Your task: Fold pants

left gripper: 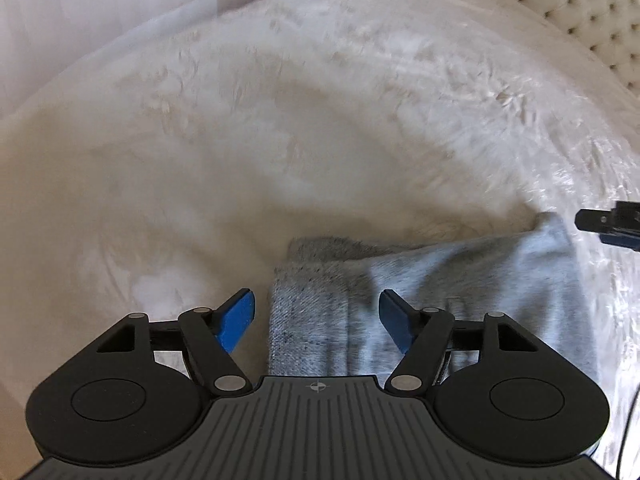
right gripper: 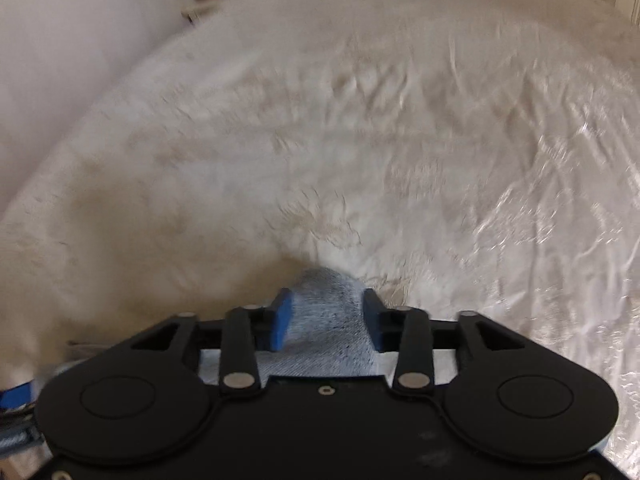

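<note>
Pants, grey and folded into layers, are seen lying on a cream bedspread in the left wrist view. The left gripper is held over the near left part of the cloth with its jaws apart; nothing is clamped. Part of the right gripper is noted at the right edge, just beside the cloth's far corner.

In the right wrist view, a raised fold of the pants is seen between the blue pads of the right gripper. Contact cannot be confirmed.
</note>
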Tool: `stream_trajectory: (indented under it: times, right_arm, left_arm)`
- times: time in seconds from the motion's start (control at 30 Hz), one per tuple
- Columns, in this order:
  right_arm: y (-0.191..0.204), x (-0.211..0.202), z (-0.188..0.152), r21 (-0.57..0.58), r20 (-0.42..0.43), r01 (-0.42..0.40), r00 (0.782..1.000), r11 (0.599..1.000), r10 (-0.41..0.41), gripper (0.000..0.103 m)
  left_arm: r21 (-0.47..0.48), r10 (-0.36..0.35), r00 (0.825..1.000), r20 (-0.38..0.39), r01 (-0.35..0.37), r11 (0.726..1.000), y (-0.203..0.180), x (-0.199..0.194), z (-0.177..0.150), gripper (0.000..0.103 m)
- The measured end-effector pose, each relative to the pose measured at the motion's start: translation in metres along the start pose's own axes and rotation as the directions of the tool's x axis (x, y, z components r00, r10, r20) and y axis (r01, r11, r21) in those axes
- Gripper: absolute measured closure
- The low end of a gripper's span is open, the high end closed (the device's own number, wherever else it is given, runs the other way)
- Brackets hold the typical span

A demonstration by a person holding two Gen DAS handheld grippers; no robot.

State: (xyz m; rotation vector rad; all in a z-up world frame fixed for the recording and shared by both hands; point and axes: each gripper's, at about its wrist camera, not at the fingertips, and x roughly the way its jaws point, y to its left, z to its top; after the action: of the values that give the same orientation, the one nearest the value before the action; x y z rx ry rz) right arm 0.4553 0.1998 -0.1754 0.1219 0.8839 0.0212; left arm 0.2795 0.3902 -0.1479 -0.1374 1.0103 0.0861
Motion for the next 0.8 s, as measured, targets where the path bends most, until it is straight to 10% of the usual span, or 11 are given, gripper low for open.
stream_trajectory:
  times: [0.37,0.5,0.8]
  right_arm:
    - [0.015,-0.127,-0.064,-0.047,0.044,-0.171,0.984,0.984,0.173,0.017]
    - [0.018,-0.163,-0.086,-0.073,0.068,-0.158,0.984,0.985,0.163,0.0]
    - [0.022,-0.222,-0.118,-0.088,0.074,-0.095,0.992,0.991,0.102,0.0]
  left_arm:
    - [-0.014,-0.021,0.975,0.223,0.025,1.0,-0.036,-0.127,-0.009,0.034]
    - [-0.059,0.022,0.976,0.218,-0.009,0.998,-0.05,-0.157,-0.014,0.034]
    - [-0.078,0.07,0.985,0.157,-0.059,0.995,-0.071,-0.198,-0.036,0.034]
